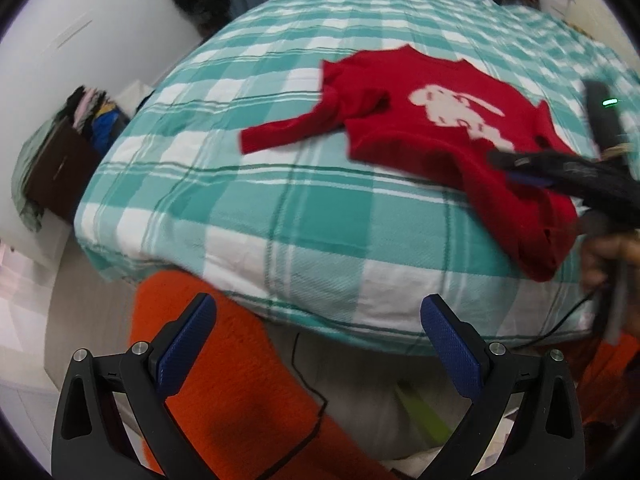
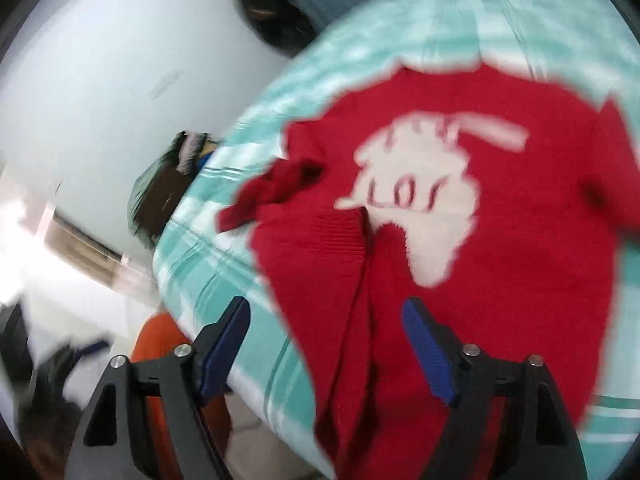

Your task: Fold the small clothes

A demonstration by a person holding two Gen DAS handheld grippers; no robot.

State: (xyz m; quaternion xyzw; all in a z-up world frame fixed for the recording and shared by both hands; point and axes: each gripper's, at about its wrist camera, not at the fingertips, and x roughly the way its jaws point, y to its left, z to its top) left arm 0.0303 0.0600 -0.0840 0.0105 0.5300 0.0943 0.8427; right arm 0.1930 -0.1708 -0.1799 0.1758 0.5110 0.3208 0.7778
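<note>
Left wrist view. Left gripper (image 1: 318,344) hangs off the near edge of the bed (image 1: 280,208), jaws spread wide, nothing between the blue pads (image 1: 184,344). One red sweater (image 1: 432,132) lies ahead of it and to the right, flat on the checked cover, white motif (image 1: 460,114) up. One sleeve (image 1: 292,130) stretches out toward the left side; the near part of the garment droops toward the bed edge on the right. The right gripper (image 1: 560,172) shows here as a dark blurred shape over the sweater's right part, a hand (image 1: 608,256) below it. Orange-clad legs (image 1: 224,380) sit under the left gripper. A cable (image 1: 304,380) trails down past the bed edge.

Right wrist view, heavily blurred. Right gripper (image 2: 326,350) has its jaws apart, and I see no cloth pinched; the sweater (image 2: 500,288) fills the space ahead and passes under the gap between the pads (image 2: 428,354). A ridge of folded knit (image 2: 352,240) runs straight ahead of the gap. The bunched sleeve (image 2: 272,192) lies ahead and to the left.

Judgement: early in the fold. Garment is laid out but not yet squared, with neither gripper holding it. Next move likely calls for each gripper to take a hold, the left reaching forward-right to the outstretched sleeve, to bring it across the body.

Count: sweaters, one; sleeves plainly seen, one; grippers, two; beds, one.
</note>
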